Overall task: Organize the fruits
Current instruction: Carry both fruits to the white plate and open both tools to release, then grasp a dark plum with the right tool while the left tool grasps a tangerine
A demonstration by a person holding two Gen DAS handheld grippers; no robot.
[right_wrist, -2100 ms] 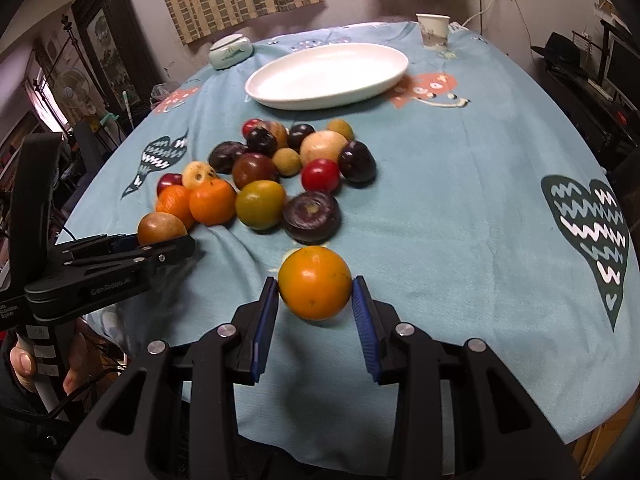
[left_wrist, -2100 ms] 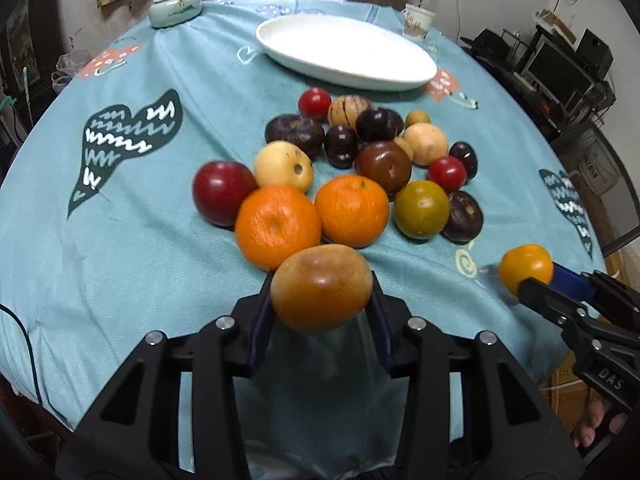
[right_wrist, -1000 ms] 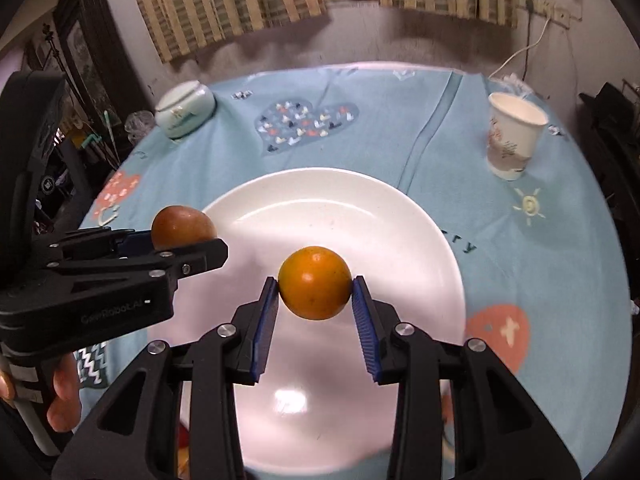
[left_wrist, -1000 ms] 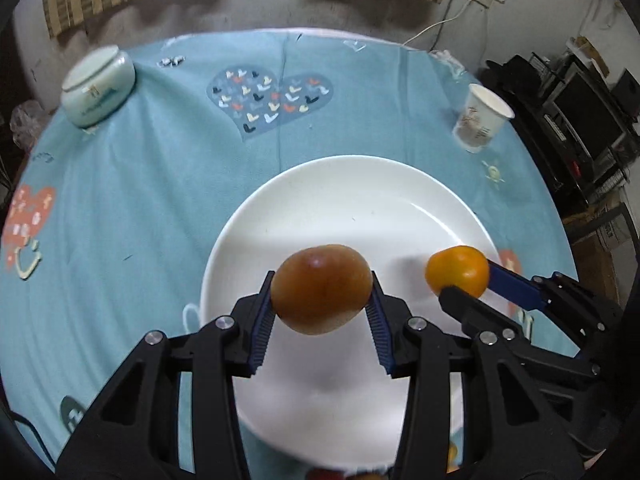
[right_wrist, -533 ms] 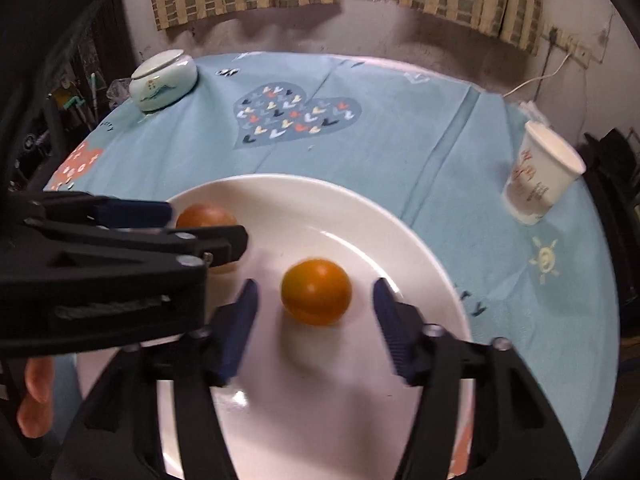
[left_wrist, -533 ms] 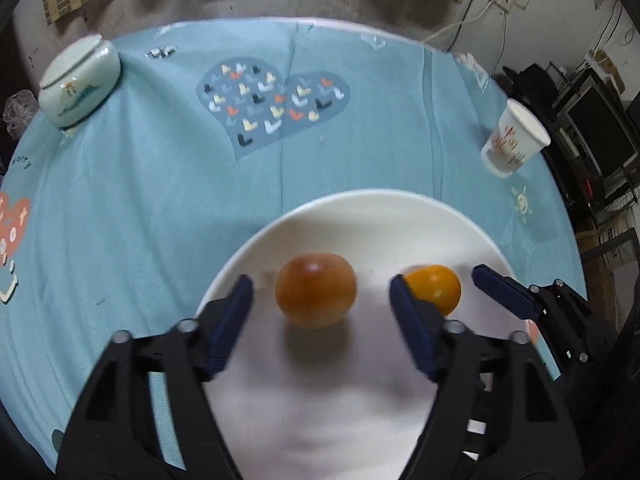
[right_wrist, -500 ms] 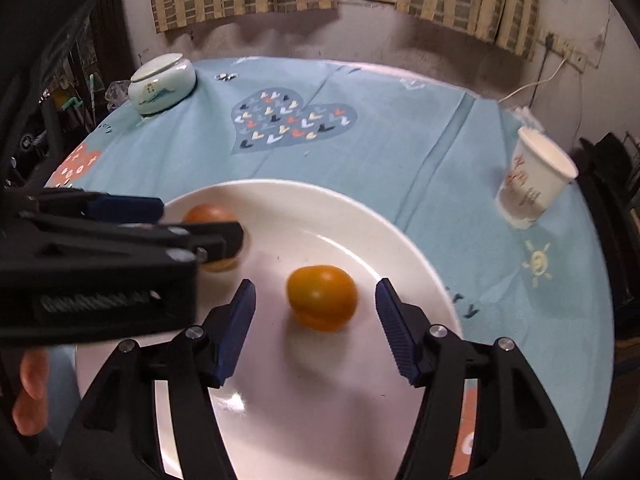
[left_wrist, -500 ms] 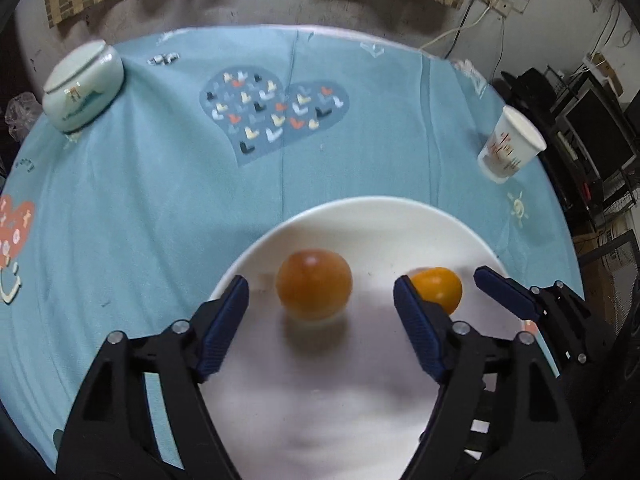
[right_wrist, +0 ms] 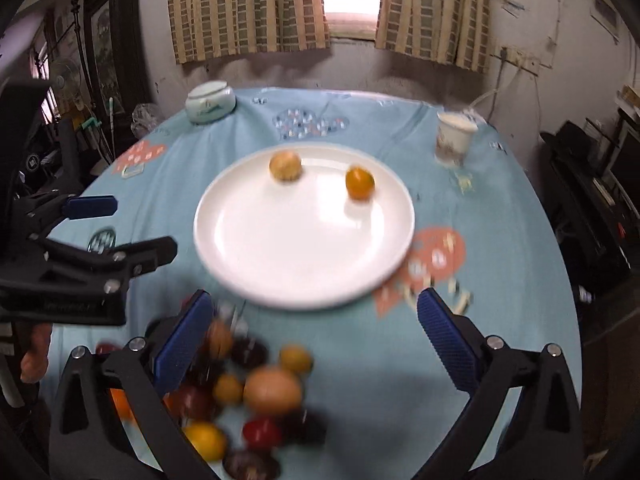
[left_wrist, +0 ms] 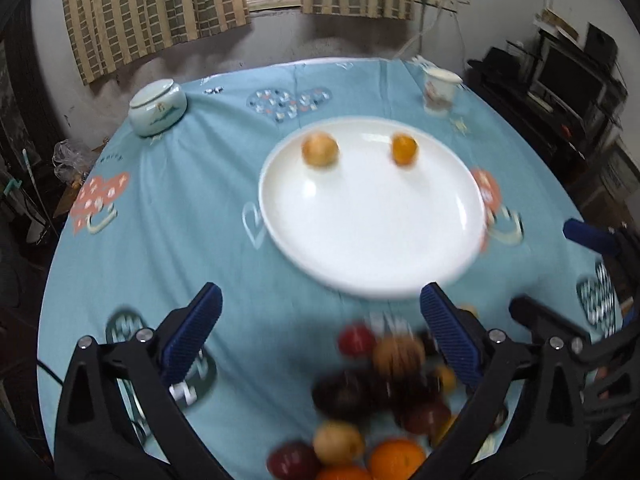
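A brownish-orange fruit and a small orange lie apart on the far half of the white plate. My left gripper hangs over the cloth in front of the plate, its jaws opening wide with nothing between them. My right gripper is beside it, also opening wide and holding nothing. A blurred pile of mixed fruits sits on the cloth just below both grippers.
The round table has a teal patterned cloth. A lidded ceramic jar stands at the far left, a paper cup at the far right. Dark furniture and electronics stand beyond the table's right edge.
Both grippers let go of their fruits onto the plate, spread their jaws wide and pulled back, so the fruit pile has come into view beneath them.
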